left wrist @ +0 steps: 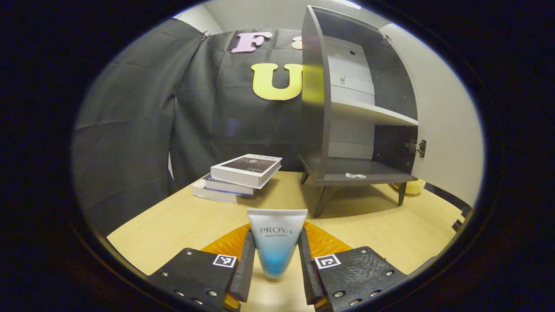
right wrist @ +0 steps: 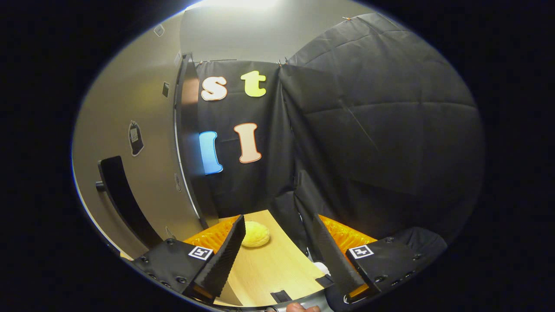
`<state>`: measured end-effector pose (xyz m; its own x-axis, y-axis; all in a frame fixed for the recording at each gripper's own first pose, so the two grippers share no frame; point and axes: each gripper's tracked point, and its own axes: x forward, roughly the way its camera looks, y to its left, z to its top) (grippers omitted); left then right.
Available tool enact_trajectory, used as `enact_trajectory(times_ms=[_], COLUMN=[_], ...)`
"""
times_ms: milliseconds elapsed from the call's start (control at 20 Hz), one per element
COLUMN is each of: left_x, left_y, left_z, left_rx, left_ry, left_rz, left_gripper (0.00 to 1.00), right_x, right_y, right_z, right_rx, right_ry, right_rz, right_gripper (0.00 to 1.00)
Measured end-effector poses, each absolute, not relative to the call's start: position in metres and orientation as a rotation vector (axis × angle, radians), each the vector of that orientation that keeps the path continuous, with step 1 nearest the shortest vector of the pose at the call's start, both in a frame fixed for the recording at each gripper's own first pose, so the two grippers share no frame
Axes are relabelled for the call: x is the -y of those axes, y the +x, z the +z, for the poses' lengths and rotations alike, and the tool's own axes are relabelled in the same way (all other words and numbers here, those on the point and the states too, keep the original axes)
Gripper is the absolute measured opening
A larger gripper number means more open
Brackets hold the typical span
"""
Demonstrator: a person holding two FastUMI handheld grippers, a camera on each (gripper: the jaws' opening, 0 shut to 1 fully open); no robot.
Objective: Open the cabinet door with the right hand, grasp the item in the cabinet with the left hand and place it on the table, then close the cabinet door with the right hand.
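Two fingers of my left gripper pinch the tube between them, cap end down toward me and flat crimped end pointing away, so it stands upright in the grip and could be set down on its cap. I judge I hold it low over the table because the placing step is at hand: the cabinet stands ahead and to the right of the tube, well apart from it, its door swung wide and its lower shelf bare but for a small pale scrap I cannot identify. Left of the cabinet, a stack of books sits on the table, beyond the tube.

My right gripper is spread with nothing between its fingers, and I think it waits by the cabinet door because closing it is its remaining job. The dark door handle lies to the left of that gripper, near but not touching it. A round yellow object rests on the table just past the door's edge, close to the left finger; the same thing seems to peek from behind the cabinet's right leg in the left gripper view.
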<state>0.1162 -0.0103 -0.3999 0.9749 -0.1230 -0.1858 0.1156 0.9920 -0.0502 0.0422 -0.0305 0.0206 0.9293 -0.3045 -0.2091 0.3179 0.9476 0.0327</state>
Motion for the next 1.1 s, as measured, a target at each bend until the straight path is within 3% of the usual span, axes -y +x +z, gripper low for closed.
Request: enact_trajectory(times_ms=[500, 550, 600, 750, 900, 1050, 1100], left_x=[0.016, 0.017, 0.015, 0.008, 0.002, -0.001, -0.003], left_y=[0.09, 0.088, 0.086, 0.081, 0.079, 0.07, 0.065], left_z=[-0.425, -0.425, -0.425, -0.42, -0.4, -0.365, -0.348], left_rx=[-0.228, -0.232, -0.236, -0.251, -0.231, -0.201, -0.184], left_ry=[0.021, 0.017, 0.013, 0.012, 0.015, 0.012, 0.009], left_rz=[-0.136, -0.137, -0.136, -0.126, -0.119, -0.121, -0.116], left_gripper=[0.54, 0.58, 0.51, 0.51, 0.95, 0.92, 0.95], right_x=[0.031, 0.033, 0.034, 0.036, 0.04, 0.047, 0.05], right_y=[0.046, 0.044, 0.043, 0.038, 0.036, 0.032, 0.03], right_z=[0.006, 0.004, 0.002, -0.003, -0.003, -0.005, -0.005], right_rx=[-0.23, -0.23, -0.232, -0.234, -0.215, -0.192, -0.187], right_ry=[0.188, 0.189, 0.187, 0.171, 0.178, 0.19, 0.181], right_rz=[-0.326, -0.333, -0.337, -0.349, -0.365, -0.383, -0.389], right_gripper=[0.98, 0.98, 0.98, 0.98, 0.98, 0.98, 0.98])
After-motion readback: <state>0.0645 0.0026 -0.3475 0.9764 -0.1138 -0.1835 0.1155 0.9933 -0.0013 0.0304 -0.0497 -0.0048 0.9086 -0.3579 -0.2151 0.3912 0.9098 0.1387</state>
